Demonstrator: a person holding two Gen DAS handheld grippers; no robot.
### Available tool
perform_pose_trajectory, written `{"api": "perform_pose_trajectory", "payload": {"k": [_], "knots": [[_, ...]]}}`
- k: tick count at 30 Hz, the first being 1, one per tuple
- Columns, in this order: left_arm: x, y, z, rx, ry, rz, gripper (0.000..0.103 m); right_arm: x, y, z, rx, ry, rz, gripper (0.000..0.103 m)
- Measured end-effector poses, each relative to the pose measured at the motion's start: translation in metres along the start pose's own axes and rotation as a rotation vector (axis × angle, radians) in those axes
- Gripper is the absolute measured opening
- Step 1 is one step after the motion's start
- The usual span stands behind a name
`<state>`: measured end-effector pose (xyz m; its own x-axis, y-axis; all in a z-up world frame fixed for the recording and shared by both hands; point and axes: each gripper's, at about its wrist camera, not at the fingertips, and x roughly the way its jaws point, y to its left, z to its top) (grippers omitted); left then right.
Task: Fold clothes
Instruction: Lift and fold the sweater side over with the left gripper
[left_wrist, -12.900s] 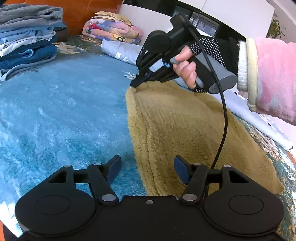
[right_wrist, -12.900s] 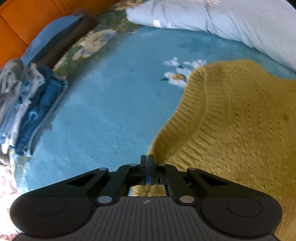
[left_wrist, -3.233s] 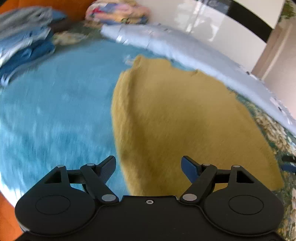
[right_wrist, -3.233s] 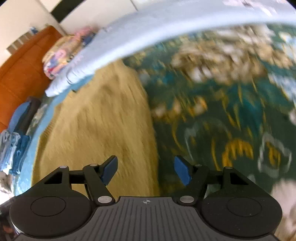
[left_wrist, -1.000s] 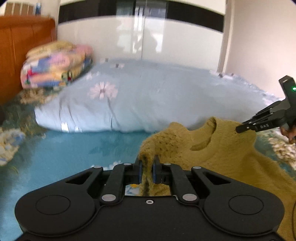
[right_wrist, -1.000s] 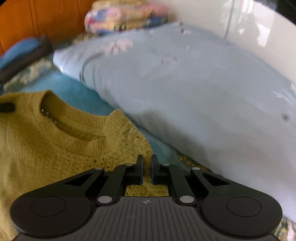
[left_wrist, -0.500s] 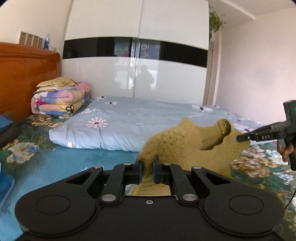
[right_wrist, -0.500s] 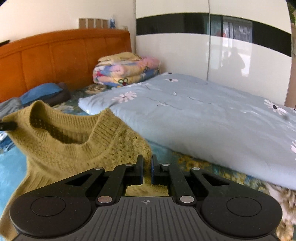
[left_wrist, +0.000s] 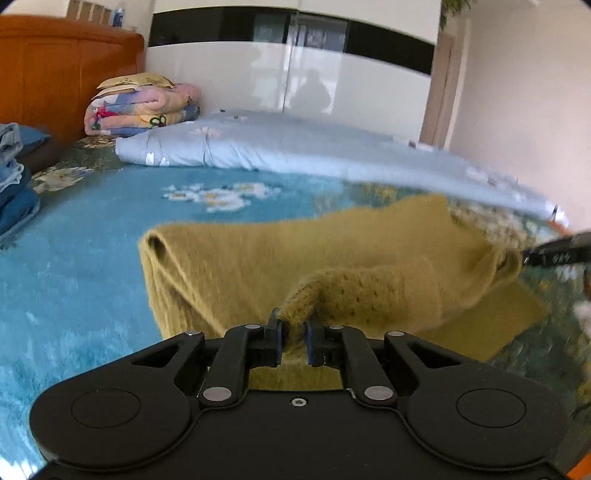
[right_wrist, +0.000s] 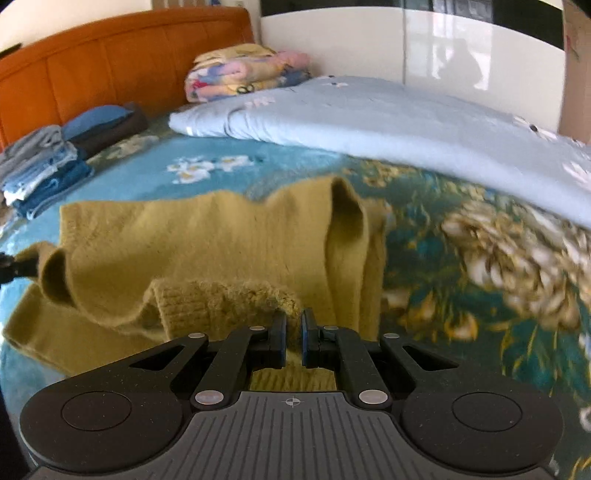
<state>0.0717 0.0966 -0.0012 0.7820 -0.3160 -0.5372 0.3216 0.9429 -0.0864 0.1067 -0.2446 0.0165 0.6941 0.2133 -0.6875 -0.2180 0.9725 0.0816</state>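
A mustard-yellow knitted sweater (left_wrist: 240, 258) lies on the blue plush blanket (left_wrist: 74, 277), doubled over on itself. My left gripper (left_wrist: 294, 332) has one shoulder corner of the sweater between its blue pads, and its jaws are opening slightly. My right gripper (right_wrist: 293, 330) is shut on the other shoulder corner of the sweater (right_wrist: 221, 236), next to the ribbed collar. The right gripper's black tip (left_wrist: 554, 253) shows at the right edge of the left wrist view. The held upper edge hangs low over the sweater's lower half.
A pale blue duvet (left_wrist: 295, 147) lies along the far side of the bed. A folded colourful quilt (left_wrist: 140, 107) sits by the orange headboard (right_wrist: 110, 55). A stack of folded clothes (right_wrist: 40, 166) stands at the left. A glossy white wardrobe (left_wrist: 295, 74) is behind.
Both grippers have carried the collar end of the sweater back over its body and downwards. The garment, lifted half a second ago, now lies doubled on the bed.
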Motion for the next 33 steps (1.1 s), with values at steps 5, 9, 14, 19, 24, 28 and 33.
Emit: {"api": "perform_pose_trajectory", "payload": {"k": [5, 9, 14, 19, 24, 28, 33], "knots": [[0.0, 0.0, -0.016, -0.033, 0.019, 0.031, 0.022, 0.0, 0.004, -0.014, 0.008, 0.029, -0.001, 0.007], [-0.019, 0.0, -0.02, -0.084, -0.005, 0.033, 0.038, -0.011, 0.005, -0.027, 0.005, 0.039, 0.008, 0.009], [-0.045, 0.009, -0.014, -0.205, -0.049, 0.028, 0.053, -0.034, -0.004, -0.033, 0.079, 0.011, 0.045, 0.021], [-0.056, 0.031, -0.009, -0.477, -0.054, -0.031, 0.055, -0.049, -0.017, -0.033, 0.234, -0.02, 0.14, 0.033], [-0.054, 0.036, -0.017, -0.617, -0.004, -0.05, 0.055, -0.033, -0.015, -0.033, 0.344, 0.022, 0.209, 0.042], [-0.048, 0.035, -0.026, -0.716, 0.036, -0.062, 0.06, -0.021, -0.016, -0.034, 0.417, 0.061, 0.238, 0.048], [-0.036, 0.043, -0.032, -0.899, 0.096, -0.14, 0.062, -0.015, -0.025, -0.036, 0.561, 0.067, 0.25, 0.07]]}}
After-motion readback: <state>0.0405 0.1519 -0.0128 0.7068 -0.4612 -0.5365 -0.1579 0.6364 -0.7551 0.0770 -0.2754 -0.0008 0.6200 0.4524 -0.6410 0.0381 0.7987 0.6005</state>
